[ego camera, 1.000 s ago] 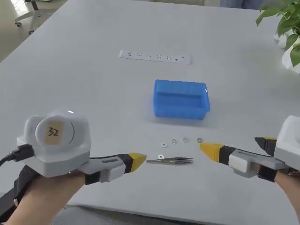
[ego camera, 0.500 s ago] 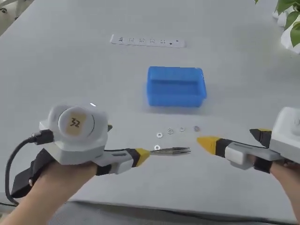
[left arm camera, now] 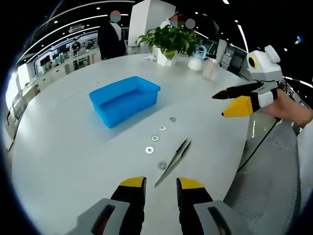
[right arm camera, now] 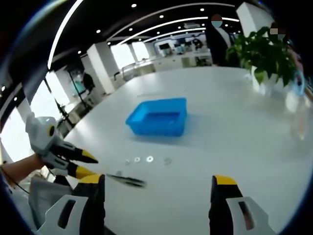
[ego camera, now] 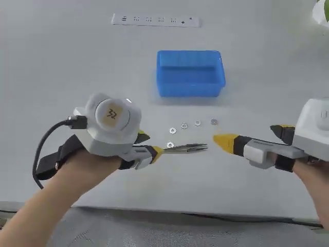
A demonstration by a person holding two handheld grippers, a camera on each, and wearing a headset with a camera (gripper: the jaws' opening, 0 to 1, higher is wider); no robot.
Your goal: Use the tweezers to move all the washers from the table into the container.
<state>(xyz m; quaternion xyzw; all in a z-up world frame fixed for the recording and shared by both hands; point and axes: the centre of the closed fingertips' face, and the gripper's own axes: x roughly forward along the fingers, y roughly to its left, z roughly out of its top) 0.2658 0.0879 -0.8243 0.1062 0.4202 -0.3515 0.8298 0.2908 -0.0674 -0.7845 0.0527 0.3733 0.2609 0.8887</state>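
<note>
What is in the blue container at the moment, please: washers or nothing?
Empty: the blue container looks bare inside, and five washers lie outside it on the table.

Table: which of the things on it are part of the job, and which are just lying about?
Part of the job:
- tweezers
- washers, loose on the table
- blue container

Just lying about:
- power strip, beyond the container
- potted plant, at the far edge
</note>
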